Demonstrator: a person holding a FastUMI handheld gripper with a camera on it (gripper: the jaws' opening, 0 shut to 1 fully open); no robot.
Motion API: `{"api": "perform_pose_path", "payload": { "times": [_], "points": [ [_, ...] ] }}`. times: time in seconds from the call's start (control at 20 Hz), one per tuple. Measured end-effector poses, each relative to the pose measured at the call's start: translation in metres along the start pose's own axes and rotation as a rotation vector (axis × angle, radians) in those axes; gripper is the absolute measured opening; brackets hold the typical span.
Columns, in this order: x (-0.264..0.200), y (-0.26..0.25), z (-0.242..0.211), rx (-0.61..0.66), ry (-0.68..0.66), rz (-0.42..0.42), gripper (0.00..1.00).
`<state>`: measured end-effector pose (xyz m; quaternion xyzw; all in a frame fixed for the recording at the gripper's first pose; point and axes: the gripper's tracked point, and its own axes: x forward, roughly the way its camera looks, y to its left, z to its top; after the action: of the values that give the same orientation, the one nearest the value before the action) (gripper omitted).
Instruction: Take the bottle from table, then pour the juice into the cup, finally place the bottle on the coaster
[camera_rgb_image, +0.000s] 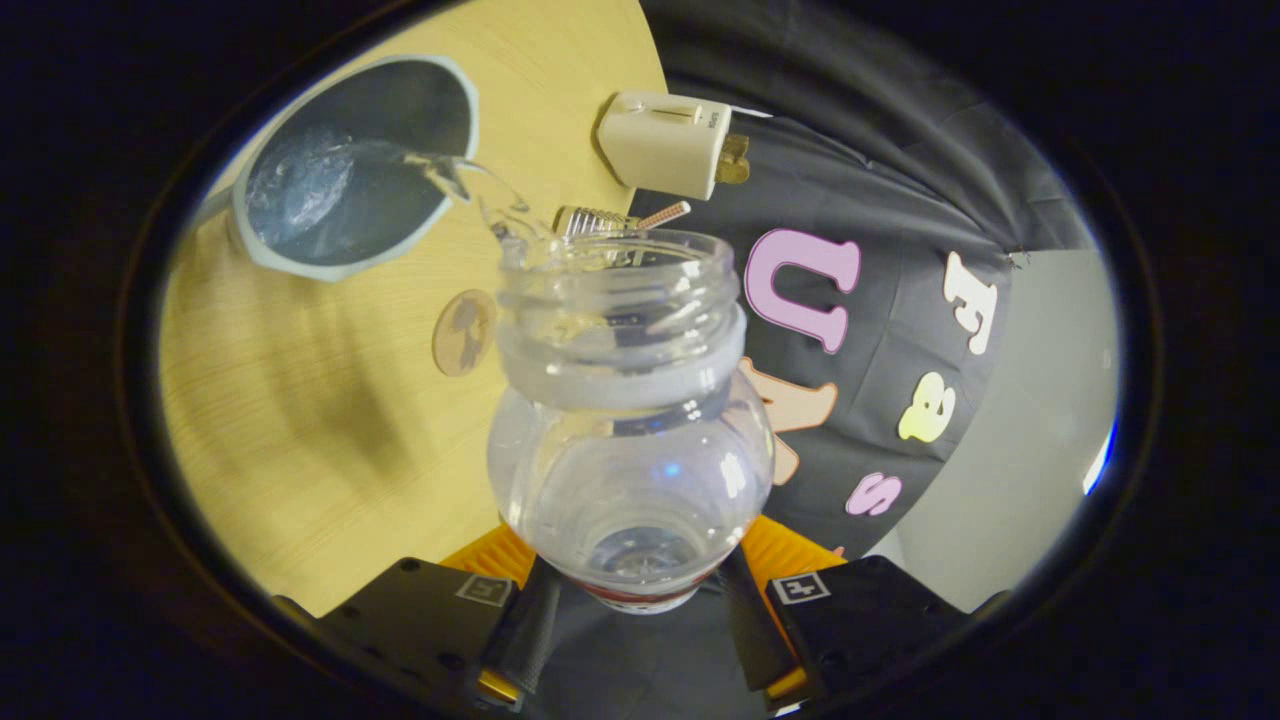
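1. The claw (640, 610) pinches a clear plastic bottle (630, 450) by its body, one finger pressed on each side.
2. The bottle sits between the fingers and is tilted forward, its open threaded mouth pointing away toward 12 o'clock.
3. A thin stream of clear liquid (470, 185) arcs from the bottle's mouth toward 10 o'clock and lands in a cup (350, 160) with a pale rim.
4. The cup stands on a light wooden table (300, 420), well beyond the fingers; liquid already pools inside it.
5. A small round coaster (463, 332) lies on the table between the cup and the bottle, at 11 o'clock from the claw.
6. A cream plug adapter (665, 140) rests near the table's edge at 12 o'clock, with a small metal spring-like piece (620, 217) just beside the bottle's mouth.
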<state>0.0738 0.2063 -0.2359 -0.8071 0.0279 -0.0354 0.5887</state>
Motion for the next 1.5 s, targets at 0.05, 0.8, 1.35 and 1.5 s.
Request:
{"api": "perform_pose_path", "payload": {
  "times": [0.05,0.8,1.35,1.5],
  "points": [
    [-0.001,-0.002,0.001,0.000,-0.001,-0.001,0.78],
    [-0.006,-0.021,0.004,-0.071,-0.008,-0.014,0.78],
    [-0.010,-0.016,0.005,-0.144,-0.008,0.002,0.78],
    [-0.010,-0.019,0.007,-0.149,-0.015,-0.003,0.78]
  ]
}}
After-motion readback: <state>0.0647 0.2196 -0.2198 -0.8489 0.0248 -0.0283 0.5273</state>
